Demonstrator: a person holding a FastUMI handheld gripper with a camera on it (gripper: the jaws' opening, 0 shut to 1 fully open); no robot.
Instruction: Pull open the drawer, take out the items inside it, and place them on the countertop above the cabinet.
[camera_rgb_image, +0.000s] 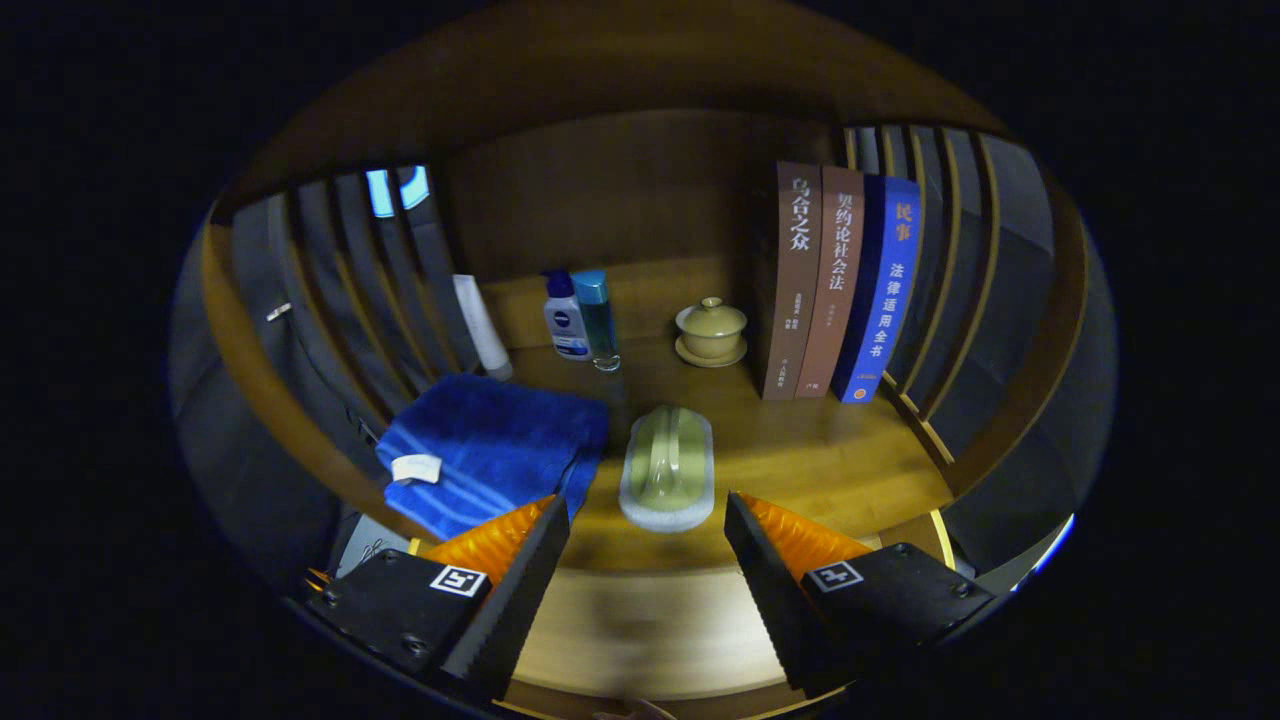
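Observation:
My gripper (645, 530) is open, its fingers spread wide with nothing between them. Just ahead of the fingers, on the wooden countertop (830, 470), lies a green scrubbing brush with a white base (667, 470). A folded blue towel (490, 450) with a white tag lies to the left of the brush, partly behind the left finger. Below the fingers runs a lighter wooden front edge (640, 620); whether it is the drawer I cannot tell.
Further back stand a white bottle with a blue cap (564, 315), a teal bottle (598, 320), a white tube (482, 330) and a lidded green cup on a saucer (711, 332). Three upright books (840, 285) stand at the right. Slatted wooden sides (350, 300) close the shelf in.

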